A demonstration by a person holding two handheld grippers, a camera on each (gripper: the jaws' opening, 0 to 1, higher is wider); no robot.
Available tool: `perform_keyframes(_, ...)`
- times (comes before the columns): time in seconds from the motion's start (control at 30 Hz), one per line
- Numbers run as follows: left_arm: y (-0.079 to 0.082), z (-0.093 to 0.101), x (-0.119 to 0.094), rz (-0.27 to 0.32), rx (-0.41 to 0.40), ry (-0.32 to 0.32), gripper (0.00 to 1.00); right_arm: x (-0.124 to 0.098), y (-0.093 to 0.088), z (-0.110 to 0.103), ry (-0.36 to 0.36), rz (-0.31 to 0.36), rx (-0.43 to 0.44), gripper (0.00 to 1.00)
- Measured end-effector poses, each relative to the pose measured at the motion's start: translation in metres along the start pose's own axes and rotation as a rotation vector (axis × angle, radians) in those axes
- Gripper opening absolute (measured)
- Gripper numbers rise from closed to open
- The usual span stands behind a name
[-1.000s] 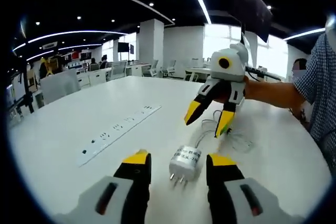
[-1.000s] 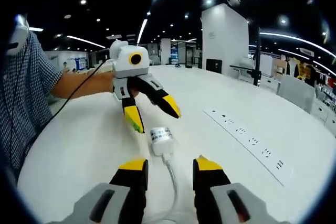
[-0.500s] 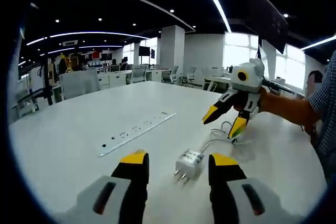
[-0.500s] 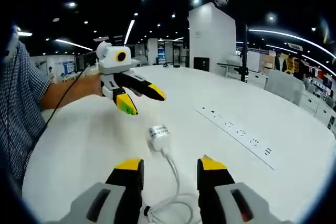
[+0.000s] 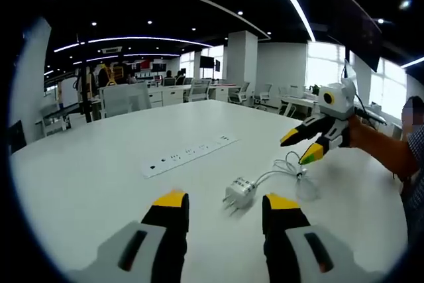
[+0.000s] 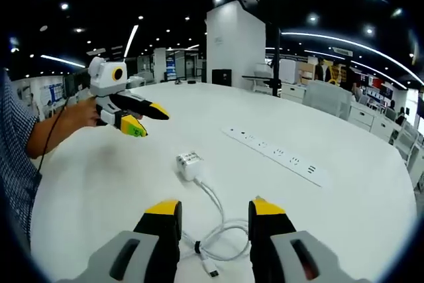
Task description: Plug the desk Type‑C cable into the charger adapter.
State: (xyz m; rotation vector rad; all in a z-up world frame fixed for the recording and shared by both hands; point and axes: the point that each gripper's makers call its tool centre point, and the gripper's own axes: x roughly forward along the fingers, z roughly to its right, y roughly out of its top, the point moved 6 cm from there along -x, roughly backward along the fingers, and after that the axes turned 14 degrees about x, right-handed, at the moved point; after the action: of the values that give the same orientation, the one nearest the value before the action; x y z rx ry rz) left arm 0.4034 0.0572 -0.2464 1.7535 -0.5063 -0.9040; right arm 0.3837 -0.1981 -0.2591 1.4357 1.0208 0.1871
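Charger adapter [image 5: 240, 190] is lying on the white worktop [image 5: 86, 177], in the left gripper view just beyond the tips of the left tool [image 5: 217, 205] at about 12 o'clock from them. Its prongs are pointing toward that tool. The left tool is standing wide apart, gripping nothing, and is not touching the adapter.

In the right gripper view the adapter [image 6: 189, 165] is sitting at roughly 11 o'clock from the right tool [image 6: 209, 212], well apart from it. A white Type‑C cable [image 6: 215, 230] is running from the adapter toward the right tool and looping between its two jaws; whether the cable is already seated in the adapter cannot be told. A free connector end [image 6: 209, 268] is lying at 6 o'clock of the loop. The right tool is also standing wide apart, with nothing gripped.

A white power strip [image 6: 277, 157] is lying flat on the worktop at 2 o'clock from the adapter in the right gripper view, and at 10 o'clock [image 5: 189, 156] in the left gripper view.

Office desks and chairs [image 5: 126, 97] are standing in the background.
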Motion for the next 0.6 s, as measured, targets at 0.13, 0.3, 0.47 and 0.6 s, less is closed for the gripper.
perform_keyframes(0.13,-0.006,0.001,-0.014,-0.01,-0.058,0.062,0.43,-0.012,0.004,-0.011,-0.033,0.041,0.003,0.37)
perform_keyframes(0.3,-0.002,0.007,-0.032,0.008,-0.042,0.118,0.41,-0.023,-0.001,-0.024,-0.029,0.059,0.062,0.44)
perform_keyframes(0.47,0.001,0.012,-0.045,-0.023,-0.046,0.187,0.43,-0.03,-0.011,-0.031,-0.073,0.067,0.085,0.48)
perform_keyframes(0.6,-0.002,0.022,-0.051,-0.041,-0.044,0.195,0.43,-0.036,-0.017,-0.035,-0.079,0.069,0.106,0.46)
